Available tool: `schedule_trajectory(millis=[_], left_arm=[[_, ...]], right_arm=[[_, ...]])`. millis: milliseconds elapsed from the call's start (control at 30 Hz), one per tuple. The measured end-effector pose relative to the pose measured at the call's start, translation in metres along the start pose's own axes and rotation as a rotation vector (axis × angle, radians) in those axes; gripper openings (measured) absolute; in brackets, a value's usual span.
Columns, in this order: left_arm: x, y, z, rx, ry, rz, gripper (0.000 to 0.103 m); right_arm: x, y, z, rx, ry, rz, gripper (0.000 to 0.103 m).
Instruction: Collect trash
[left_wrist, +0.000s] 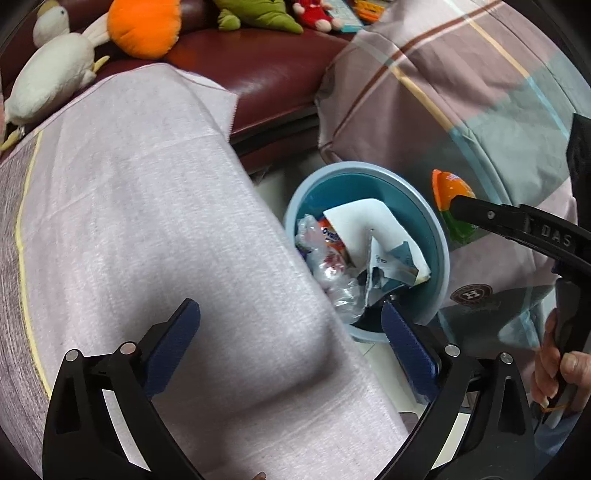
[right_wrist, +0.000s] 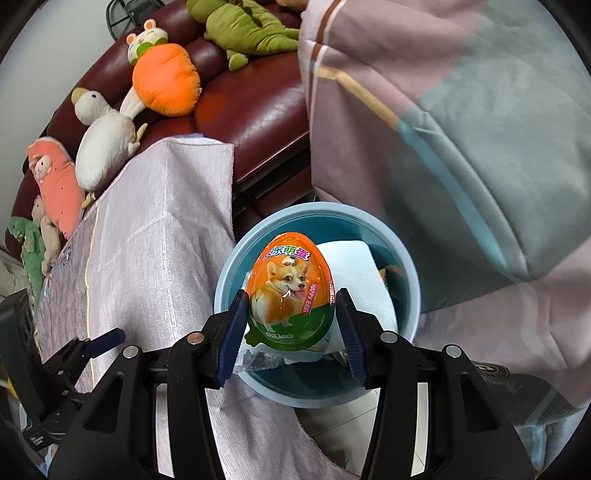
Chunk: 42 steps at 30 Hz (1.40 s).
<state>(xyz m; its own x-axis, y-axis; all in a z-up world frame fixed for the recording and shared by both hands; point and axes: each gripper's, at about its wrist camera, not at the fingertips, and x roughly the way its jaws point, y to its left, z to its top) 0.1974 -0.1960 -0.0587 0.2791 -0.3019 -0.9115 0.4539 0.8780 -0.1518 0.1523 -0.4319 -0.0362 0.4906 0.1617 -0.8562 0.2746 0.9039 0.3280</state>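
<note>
Your right gripper (right_wrist: 291, 325) has its fingers clenched on the egg-shaped toy packet (right_wrist: 290, 290), orange above and green below with a corgi printed on it, held upright directly over the blue bin (right_wrist: 410, 291). Your left gripper (left_wrist: 291, 332) hangs with its fingers spread wide and nothing between them, one finger over the lilac cloth (left_wrist: 147, 221), the other at the bin's near rim.

The bin stands on pale floor tile, wedged between the cloth-draped seat on one side and the checked bedding (left_wrist: 461, 92) on the other. Inside it lie a white paper sheet (left_wrist: 362, 225), crumpled clear plastic (left_wrist: 325, 269) and a torn printed wrapper (left_wrist: 391, 266).

Behind runs a dark red leather sofa (right_wrist: 258, 110) carrying a white goose plush (right_wrist: 107, 140), an orange carrot plush (right_wrist: 166, 85) and a green plush (right_wrist: 243, 29).

From the right wrist the packet hides much of the bin's contents. The far end of the sofa is cut off by the lens edge.
</note>
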Motion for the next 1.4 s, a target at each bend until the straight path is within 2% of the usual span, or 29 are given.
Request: schedule_trajectory(millis=[33,133,200,333,367,567,1033,1400], left_arm=[[-0.001,0.002,-0.001,-0.004,-0.002,0.002,0.099],[-0.004,0.009,-0.004,-0.014,-0.007,-0.001,0.099],[-0.007,0.013,-0.005,-0.022,-0.014,-0.002,0.099],[-0.013,0.018,-0.009,-0.032,-0.023,-0.007,0.099],[-0.016,0.019,-0.011,-0.033,-0.028,-0.005,0.099],[-0.038,0.018,-0.02,-0.03,-0.058,-0.007,0.099],[-0.101,0.01,-0.054,-0.026,-0.155,0.005,0.099],[-0.13,0.006,-0.083,-0.032,-0.199,0.015,0.099]], right_arm=[[0.002,0.003,0.001,-0.005,0.004,-0.002,0.049],[0.009,0.01,0.002,-0.01,0.012,-0.007,0.073],[0.011,0.015,0.002,-0.015,0.019,-0.011,0.073],[0.012,0.022,-0.001,-0.019,0.043,-0.019,0.08],[0.011,0.024,-0.002,-0.021,0.046,-0.021,0.085],[-0.01,0.029,-0.014,-0.034,0.041,-0.063,0.093],[-0.075,0.055,-0.051,-0.106,-0.013,-0.092,0.096],[-0.107,0.068,-0.082,-0.149,-0.058,-0.137,0.096]])
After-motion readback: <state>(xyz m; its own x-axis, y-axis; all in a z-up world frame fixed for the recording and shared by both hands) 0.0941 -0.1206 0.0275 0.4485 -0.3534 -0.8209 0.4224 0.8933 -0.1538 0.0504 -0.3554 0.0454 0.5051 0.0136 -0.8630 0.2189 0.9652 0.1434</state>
